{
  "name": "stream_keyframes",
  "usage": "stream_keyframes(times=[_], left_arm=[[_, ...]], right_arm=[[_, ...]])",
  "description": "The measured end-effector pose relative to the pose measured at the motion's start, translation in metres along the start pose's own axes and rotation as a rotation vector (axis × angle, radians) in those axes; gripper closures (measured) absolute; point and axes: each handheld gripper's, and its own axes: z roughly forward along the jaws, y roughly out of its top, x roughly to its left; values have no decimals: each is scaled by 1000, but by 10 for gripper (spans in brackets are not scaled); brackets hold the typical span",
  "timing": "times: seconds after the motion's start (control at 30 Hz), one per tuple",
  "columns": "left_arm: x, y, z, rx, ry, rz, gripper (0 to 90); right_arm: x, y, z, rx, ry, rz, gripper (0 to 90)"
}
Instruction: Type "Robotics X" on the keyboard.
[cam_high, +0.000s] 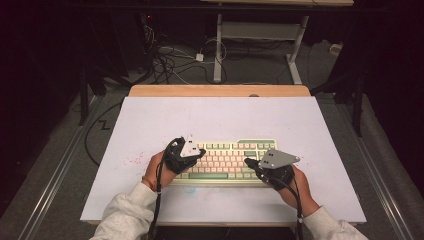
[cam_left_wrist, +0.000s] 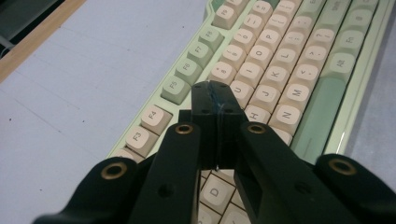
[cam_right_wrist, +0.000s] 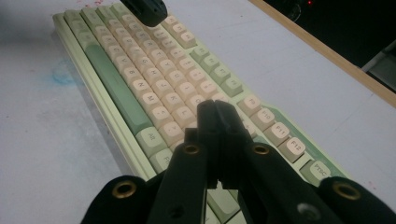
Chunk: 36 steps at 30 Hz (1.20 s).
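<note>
Keyboard (cam_high: 227, 161) lies under both my grippers, left gripper (cam_left_wrist: 215, 100) and right gripper (cam_right_wrist: 215, 112), jaws clenched on nothing; the blunt tips could press two neighbouring keys together.

A keyboard (cam_high: 227, 161) lies on the table's (cam_high: 150, 125) near half.
</note>
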Motion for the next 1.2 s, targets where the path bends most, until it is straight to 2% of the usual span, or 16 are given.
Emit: stream_keyframes(times=[0.4,0.67,0.83,0.93,1.2], left_arm=[[-3,-6,-13,-14,12,16,875],[-5,-20,-23,-12,30,17,876],[-3,-30,-31,-21,41,0,876],[-2,-38,-37,-47,48,-24,876],[-5,-55,-48,-47,73,-49,875]], right_arm=[[-1,0,1,-1,1,3,900],[-1,3,6,-1,10,10,900],[0,6,12,3,19,7,900],[-1,6,16,8,26,10,900],[1,11,32,37,46,-4,900]])
